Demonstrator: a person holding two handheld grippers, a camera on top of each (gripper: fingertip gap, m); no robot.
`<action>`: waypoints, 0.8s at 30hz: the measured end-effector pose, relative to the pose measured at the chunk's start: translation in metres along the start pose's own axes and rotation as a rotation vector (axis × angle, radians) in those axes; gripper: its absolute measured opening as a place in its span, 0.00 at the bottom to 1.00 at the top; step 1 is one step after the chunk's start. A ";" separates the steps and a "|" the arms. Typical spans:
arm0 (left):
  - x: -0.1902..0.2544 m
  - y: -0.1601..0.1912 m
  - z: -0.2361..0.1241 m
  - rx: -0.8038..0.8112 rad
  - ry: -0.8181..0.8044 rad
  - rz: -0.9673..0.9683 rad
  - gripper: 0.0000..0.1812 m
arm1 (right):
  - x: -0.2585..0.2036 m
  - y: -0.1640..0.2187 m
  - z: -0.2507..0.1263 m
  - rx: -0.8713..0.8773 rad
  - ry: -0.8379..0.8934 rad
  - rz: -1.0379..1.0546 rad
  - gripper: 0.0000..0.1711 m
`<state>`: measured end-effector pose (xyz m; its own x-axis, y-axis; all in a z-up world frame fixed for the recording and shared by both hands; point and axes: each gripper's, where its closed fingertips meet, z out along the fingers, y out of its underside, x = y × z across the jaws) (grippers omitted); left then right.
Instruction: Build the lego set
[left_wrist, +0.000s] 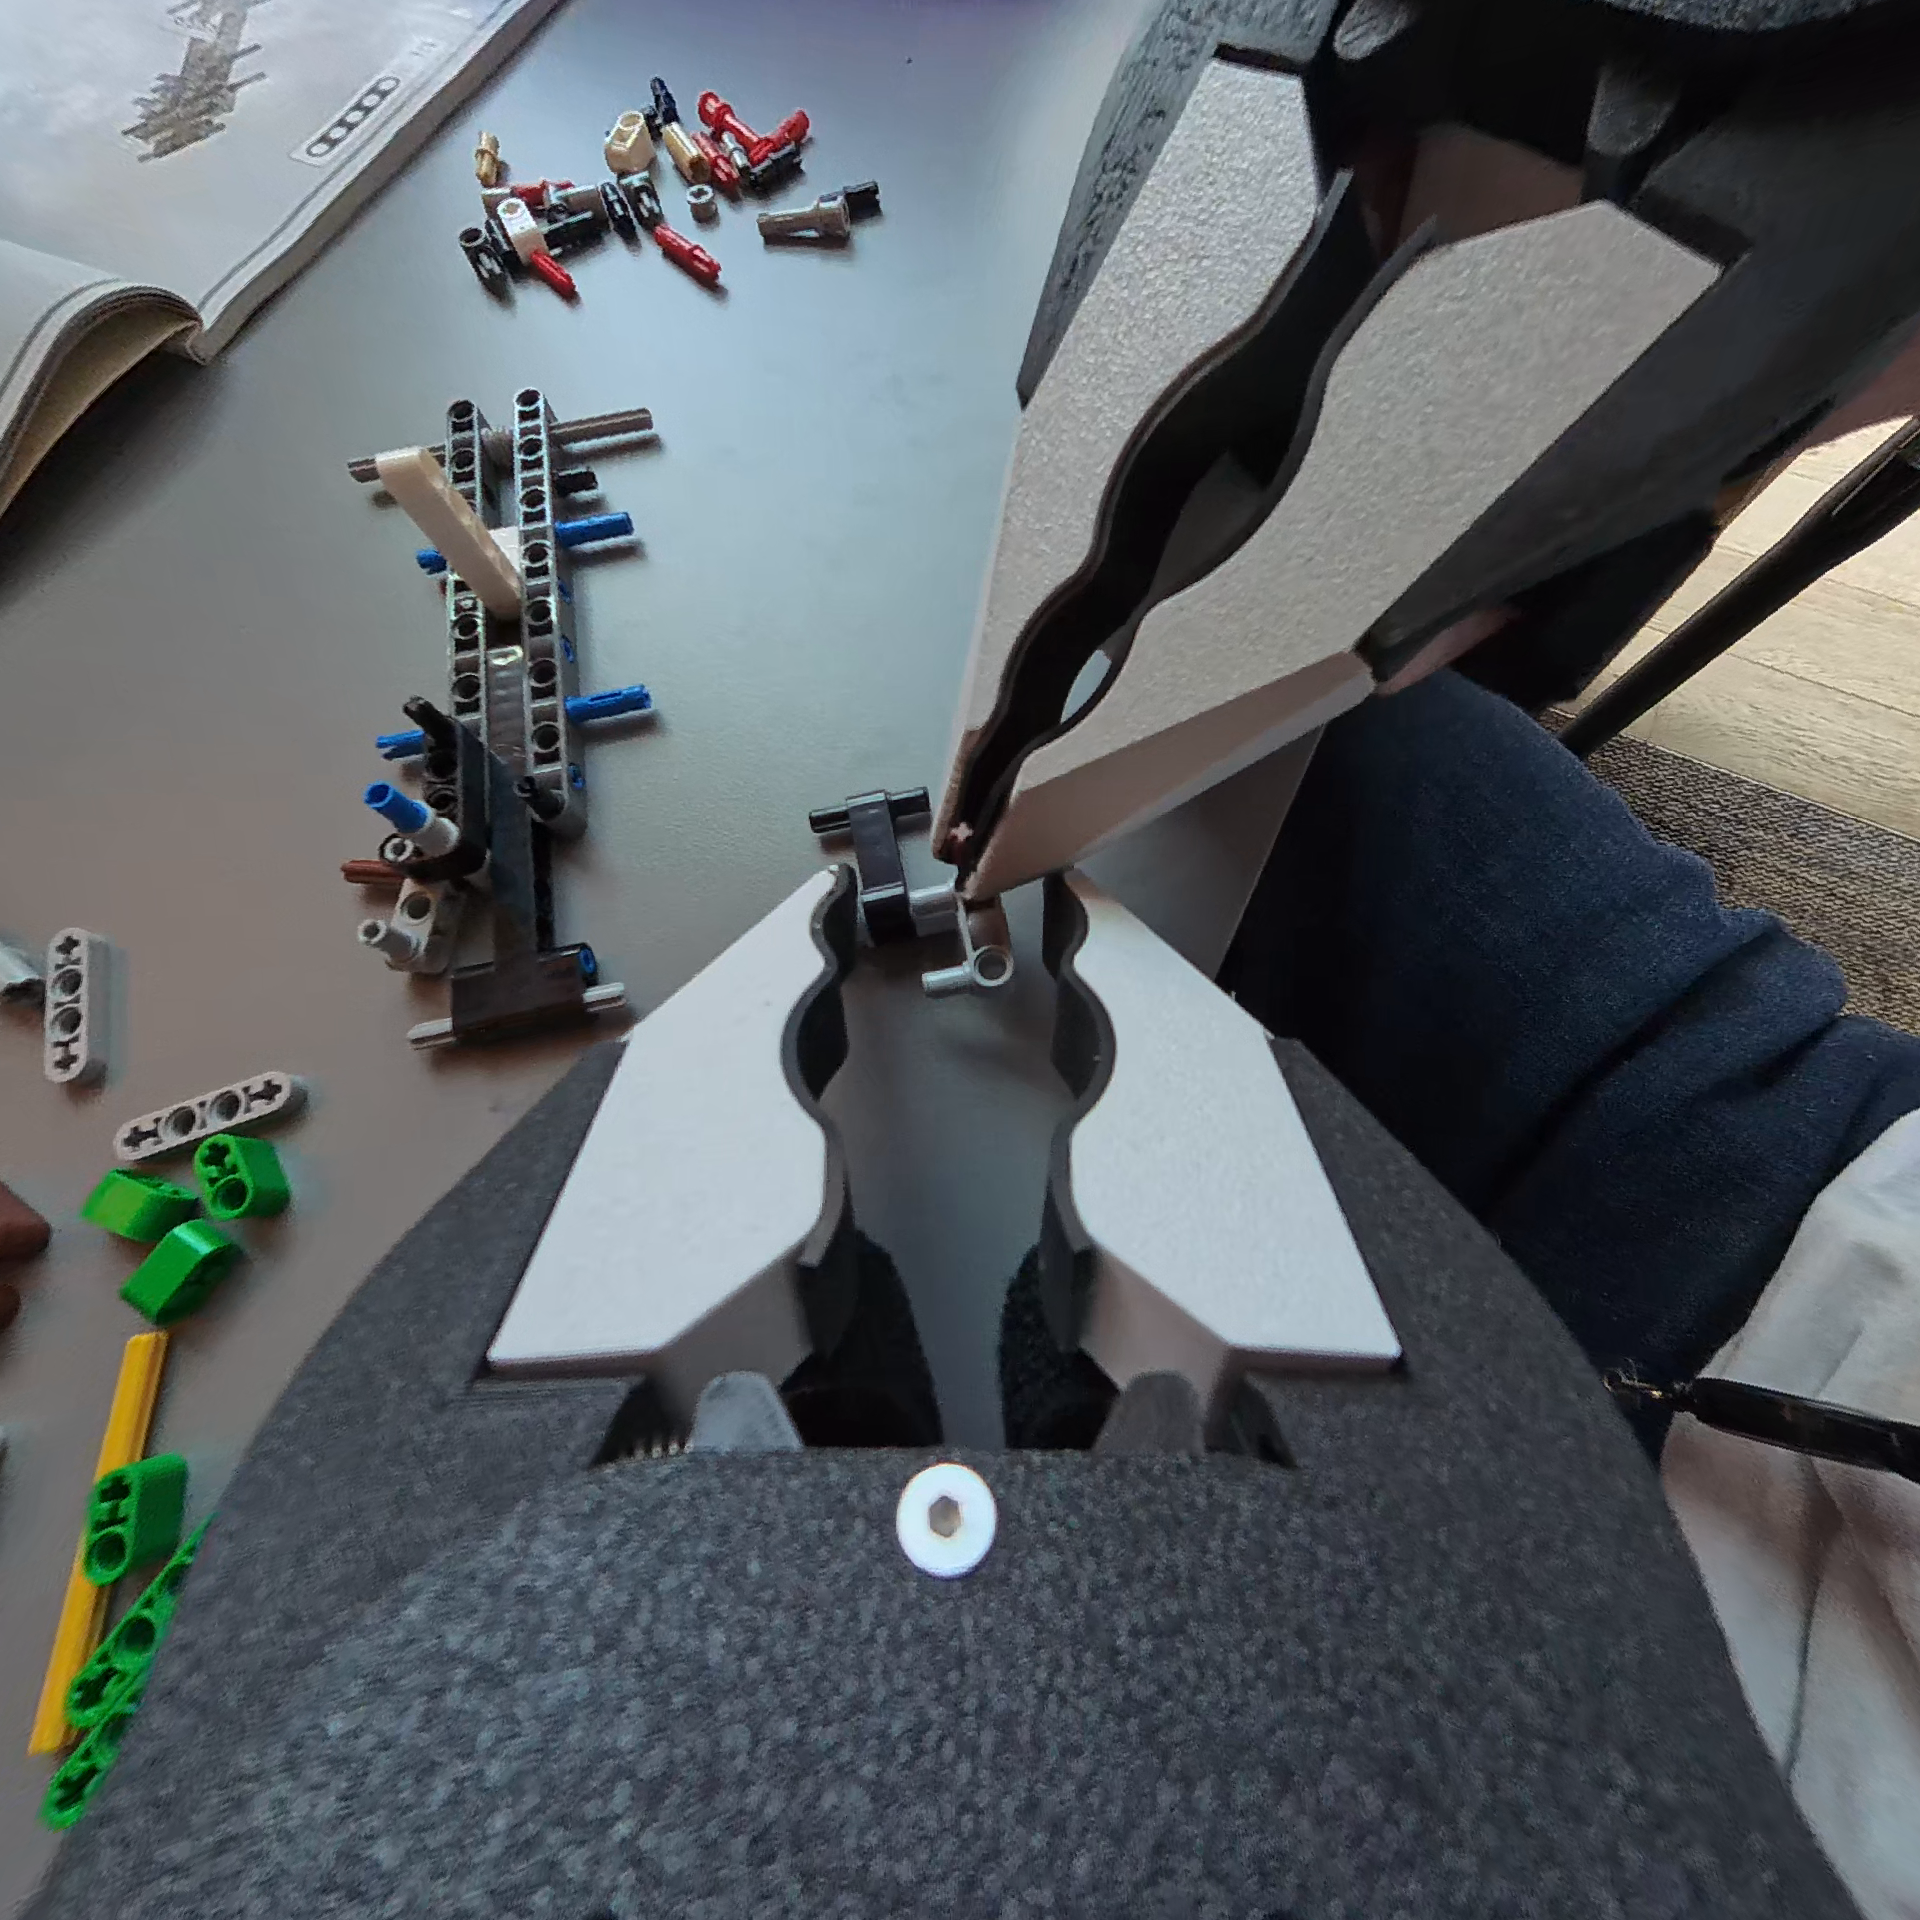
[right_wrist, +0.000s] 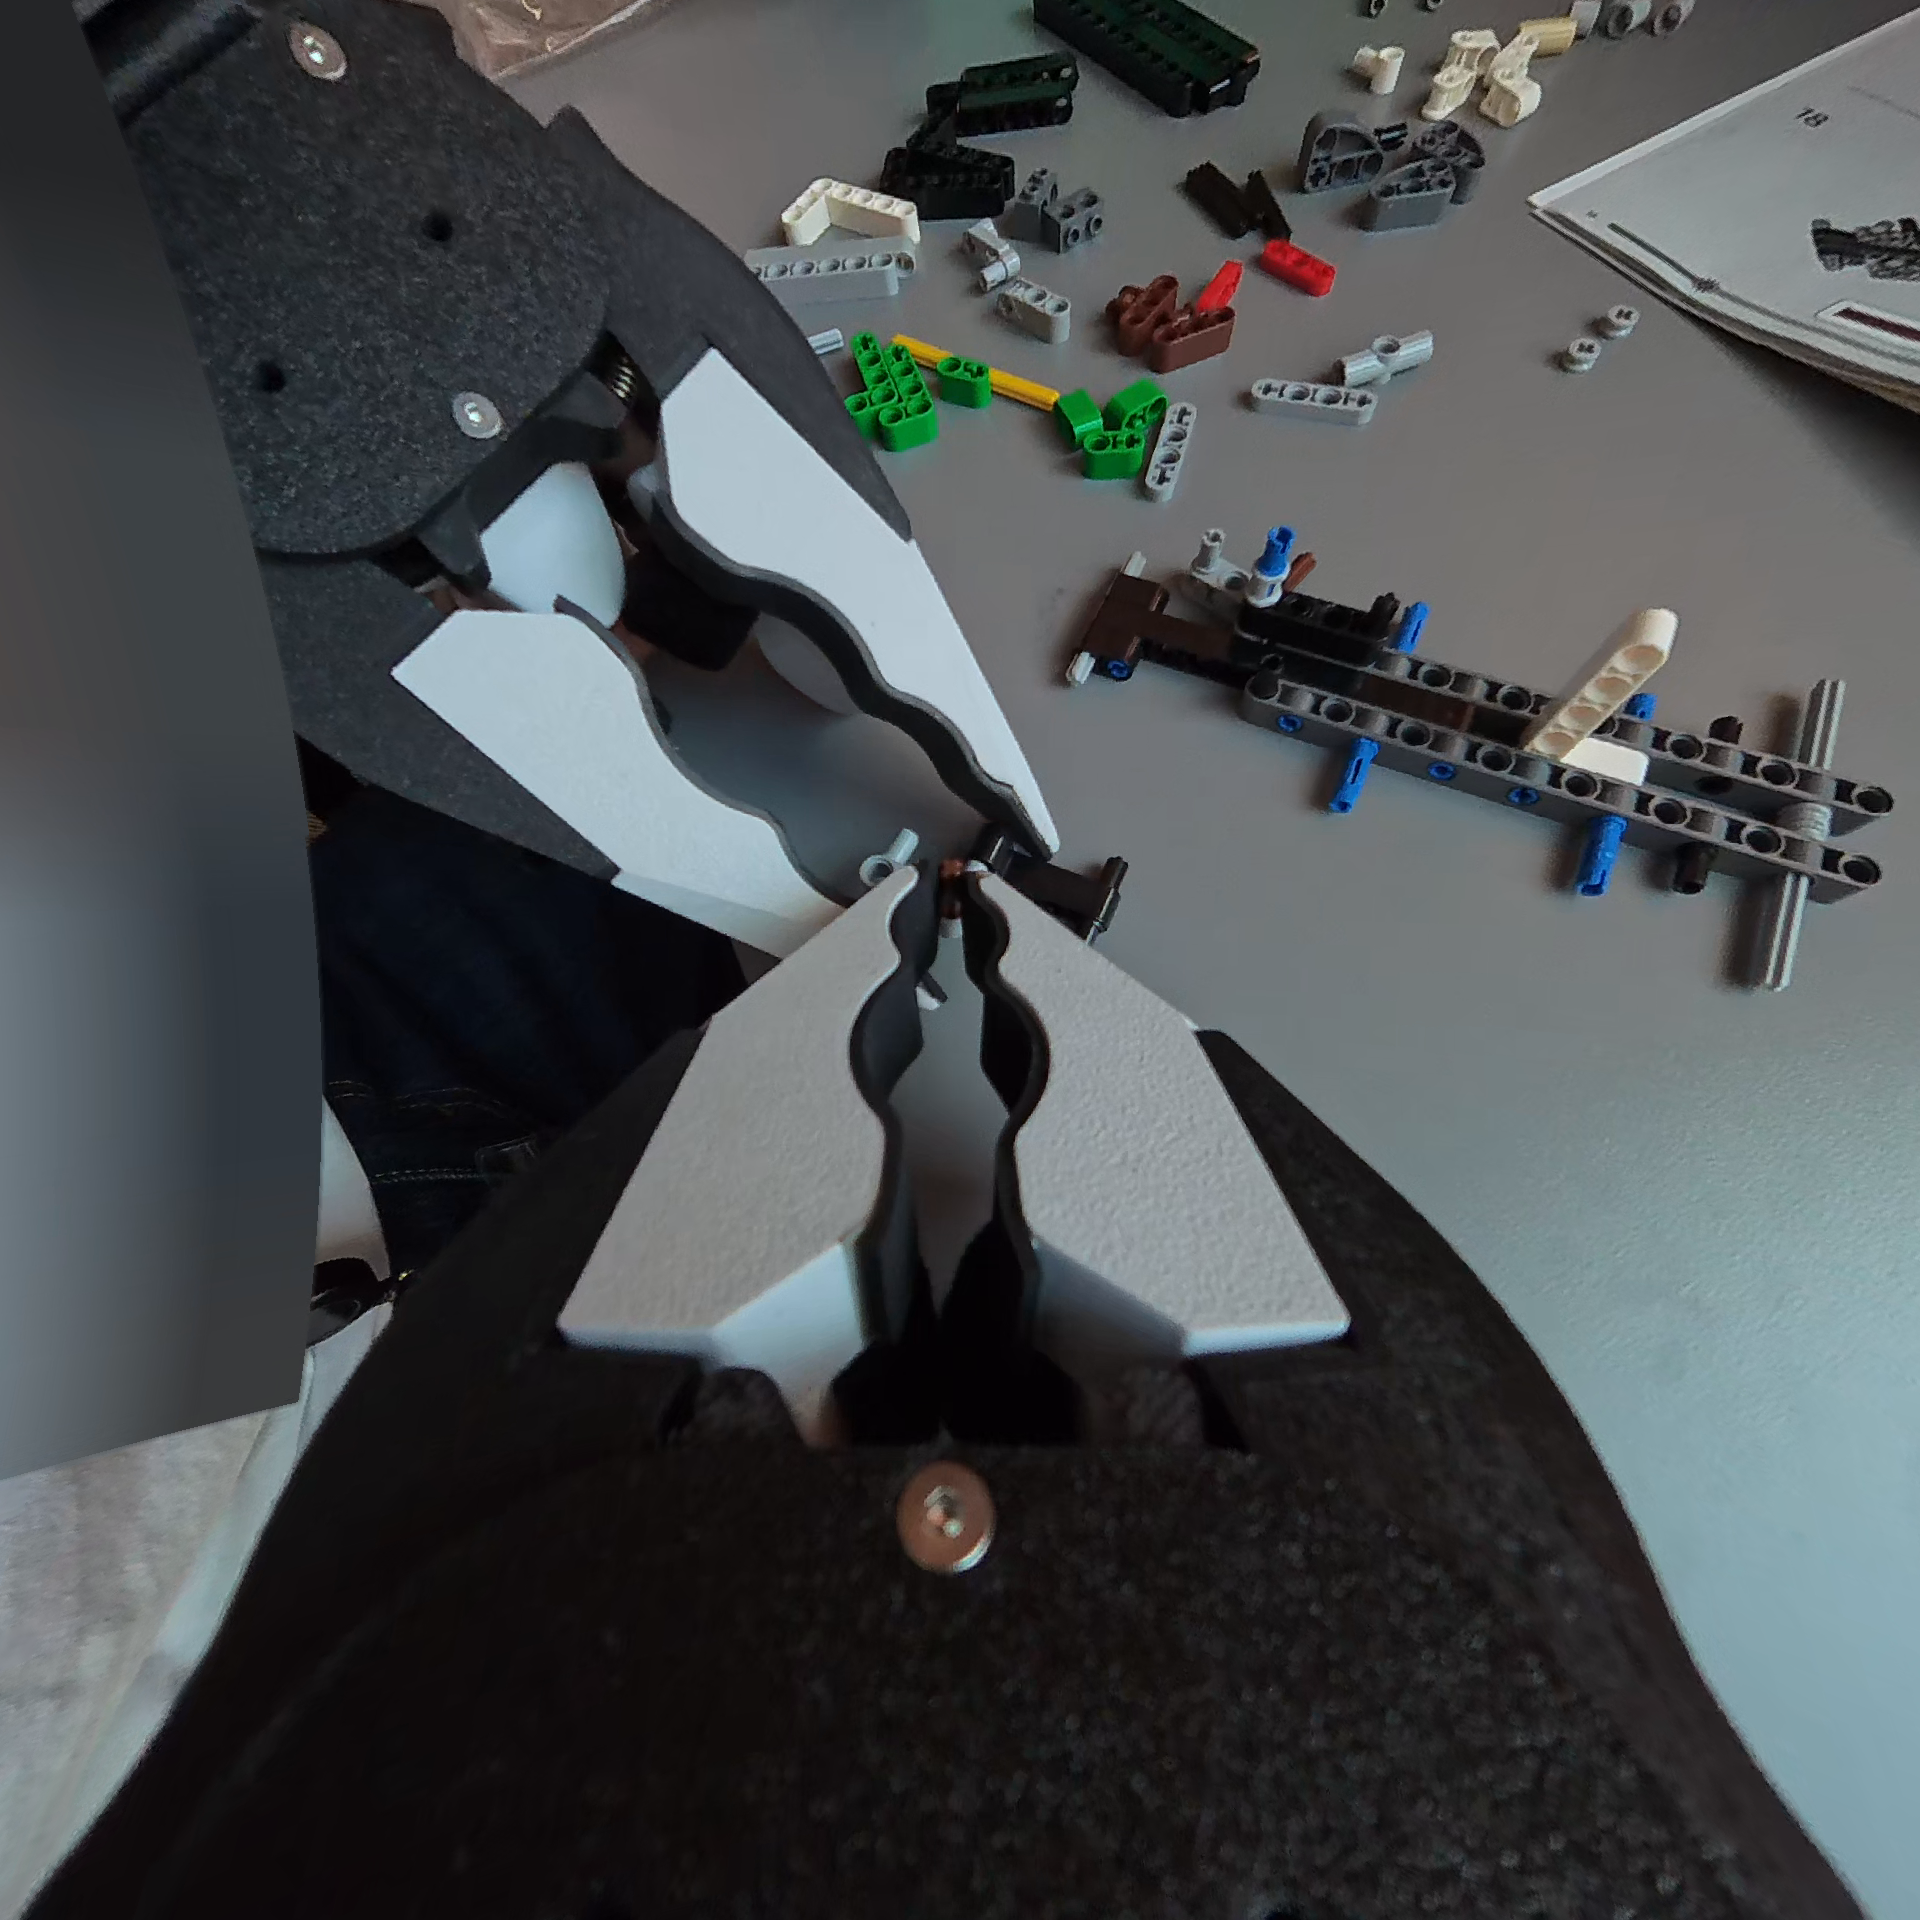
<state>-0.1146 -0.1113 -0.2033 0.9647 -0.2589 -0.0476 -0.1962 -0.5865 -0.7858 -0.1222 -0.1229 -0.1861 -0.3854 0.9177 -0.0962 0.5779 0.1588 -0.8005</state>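
Note:
My left gripper (left_wrist: 945, 888) is shut on a small sub-assembly (left_wrist: 899, 883), a black piece with a cross axle joined to a light grey connector (left_wrist: 971, 966), held near the table's edge. My right gripper (right_wrist: 940, 878) is shut on a small reddish-brown pin (right_wrist: 948, 871) and its tips touch the sub-assembly's grey end. The right gripper also shows in the left wrist view (left_wrist: 961, 857), coming in from the upper right. The left gripper shows in the right wrist view (right_wrist: 977, 847). The long grey beam build with blue pins and a cream beam (left_wrist: 509, 644) (right_wrist: 1558, 727) lies on the table.
Loose parts lie around: a pile of red, black and tan pins (left_wrist: 644, 177), green connectors (left_wrist: 197, 1195) (right_wrist: 1101, 426), a yellow axle (left_wrist: 104, 1507), grey beams and black beams (right_wrist: 997, 94). An open instruction booklet (left_wrist: 208, 156) (right_wrist: 1766, 208) lies at the far side. A person's leg in blue jeans (left_wrist: 1507, 935) is beside the table edge. Both grippers' tips are close together, under 4 cm apart.

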 end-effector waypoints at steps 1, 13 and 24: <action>0.000 0.000 0.000 -0.001 0.002 -0.001 0.19 | 0.000 0.000 0.000 -0.001 -0.002 0.000 0.00; 0.000 0.001 0.002 -0.016 0.018 -0.010 0.18 | 0.002 0.000 0.000 -0.011 -0.002 -0.009 0.00; -0.002 0.000 0.003 -0.019 0.006 -0.021 0.16 | 0.003 -0.001 0.000 -0.002 0.007 0.008 0.00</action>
<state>-0.1160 -0.1091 -0.2050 0.9678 -0.2503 -0.0274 -0.1788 -0.6064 -0.7748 -0.1243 -0.1202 -0.1857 -0.3758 0.9214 -0.0986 0.5822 0.1519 -0.7987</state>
